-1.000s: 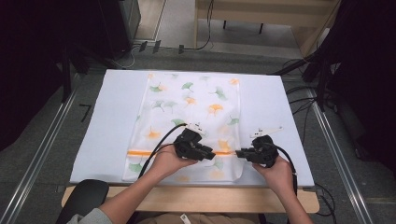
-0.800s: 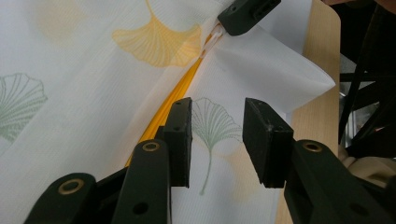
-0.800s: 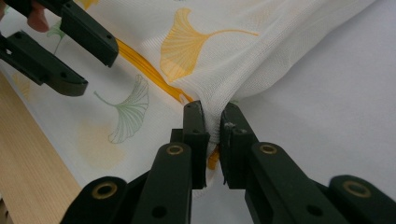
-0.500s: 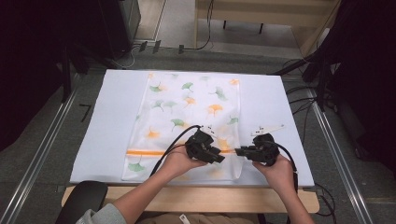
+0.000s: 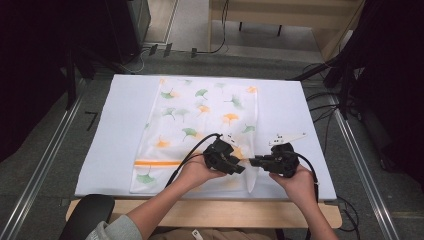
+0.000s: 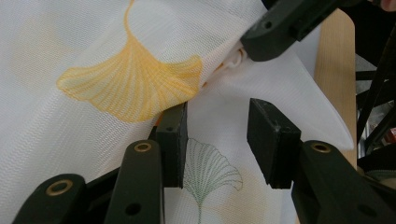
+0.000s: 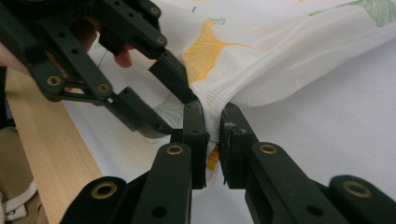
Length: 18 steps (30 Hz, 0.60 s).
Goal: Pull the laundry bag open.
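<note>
Fabric is the work in hand: a sheer white cloth (image 5: 200, 127) printed with orange and green ginkgo leaves lies lengthwise on the white table (image 5: 105, 150), its near right corner lifted off the surface. The right gripper (image 7: 212, 135) has its jaws pressed together on a bunched fold of that cloth, the mesh squeezed into a ridge between the pads; in the high view this pinch sits just at the cloth's right edge, near the wooden front rail (image 5: 200, 212). Holding the edge there probably serves to keep the corner raised and taut so the other tool can find a clean bite.

The left gripper (image 6: 217, 140) points across toward it, tips close to the right one. Its jaws have just been opening and now stand spread, one pad against the fold beside the big orange leaf (image 6: 133, 84), the other clear of the cloth, with a faint green leaf (image 6: 210, 175) lying in the gap. Nothing is squeezed between them. From the high view the two tools (image 5: 250, 162) nearly meet, though whether the left pad actually touches the fold is hard to judge there.

My reading is that the left tool is being set for a fresh hold next to the right one's pinch, so the edge can be shared between both hands.
</note>
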Each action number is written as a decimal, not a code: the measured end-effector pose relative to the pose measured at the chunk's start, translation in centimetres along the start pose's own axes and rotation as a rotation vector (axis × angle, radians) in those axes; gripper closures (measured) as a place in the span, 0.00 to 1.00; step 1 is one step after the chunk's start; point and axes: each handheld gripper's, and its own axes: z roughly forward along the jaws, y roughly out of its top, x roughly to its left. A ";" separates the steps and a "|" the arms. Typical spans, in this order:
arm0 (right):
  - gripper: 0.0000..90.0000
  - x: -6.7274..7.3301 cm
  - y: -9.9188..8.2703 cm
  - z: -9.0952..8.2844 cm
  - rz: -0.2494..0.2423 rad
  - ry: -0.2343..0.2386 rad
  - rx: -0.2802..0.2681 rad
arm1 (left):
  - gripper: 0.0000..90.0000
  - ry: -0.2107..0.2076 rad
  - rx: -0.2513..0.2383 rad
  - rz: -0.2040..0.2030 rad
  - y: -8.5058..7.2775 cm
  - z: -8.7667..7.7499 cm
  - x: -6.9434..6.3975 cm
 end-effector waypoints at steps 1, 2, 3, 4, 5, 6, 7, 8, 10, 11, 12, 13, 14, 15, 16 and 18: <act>0.94 0.1 0.0 0.0 -0.005 0.002 0.001 | 0.66 -0.003 0.001 0.002 0.0 0.0 0.1; 0.94 0.2 0.1 0.0 -0.010 0.011 -0.003 | 0.66 -0.006 -0.004 0.001 0.0 -0.1 0.1; 0.94 0.2 0.1 -0.1 -0.012 0.015 -0.002 | 0.66 -0.007 -0.004 0.004 0.0 -0.2 0.2; 0.94 0.3 0.1 -0.1 -0.018 0.020 -0.001 | 0.66 -0.013 -0.012 0.003 0.1 -0.2 0.2; 0.94 0.4 0.2 -0.2 -0.020 0.025 -0.002 | 0.65 -0.016 -0.014 0.004 0.1 -0.2 0.2; 0.94 0.4 0.2 -0.2 -0.028 0.031 -0.002 | 0.64 -0.012 -0.009 0.006 0.1 -0.2 0.1; 0.94 0.4 0.2 -0.1 -0.032 0.032 -0.003 | 0.64 -0.013 -0.014 0.010 0.1 -0.2 0.0; 0.94 0.4 0.2 -0.1 -0.028 0.033 -0.002 | 0.64 -0.023 -0.020 0.008 0.1 -0.2 -0.1; 0.94 0.4 0.2 -0.1 -0.031 0.025 0.000 | 0.65 -0.028 -0.020 0.017 0.1 -0.2 -0.2; 0.94 0.4 0.2 -0.1 -0.030 0.023 0.002 | 0.65 -0.025 -0.017 0.019 0.2 -0.1 -0.3; 0.94 0.4 0.2 -0.1 -0.030 0.022 0.001 | 0.66 -0.025 -0.017 0.020 0.2 -0.1 -0.4; 0.94 0.4 0.2 0.0 -0.029 0.023 0.002 | 0.67 -0.023 -0.015 0.021 0.2 0.0 -0.4; 0.94 0.4 0.2 0.0 -0.029 0.025 0.003 | 0.69 -0.026 -0.014 0.017 0.2 0.0 -0.4; 0.94 0.5 0.3 0.0 -0.030 0.022 0.006 | 0.71 -0.029 -0.013 0.014 0.2 0.1 -0.4; 0.94 0.5 0.3 0.0 -0.030 0.021 0.005 | 0.73 -0.033 -0.013 0.004 0.2 0.1 -0.5; 0.94 0.5 0.3 0.0 -0.030 0.020 0.006 | 0.76 -0.033 -0.011 -0.005 0.3 0.1 -0.5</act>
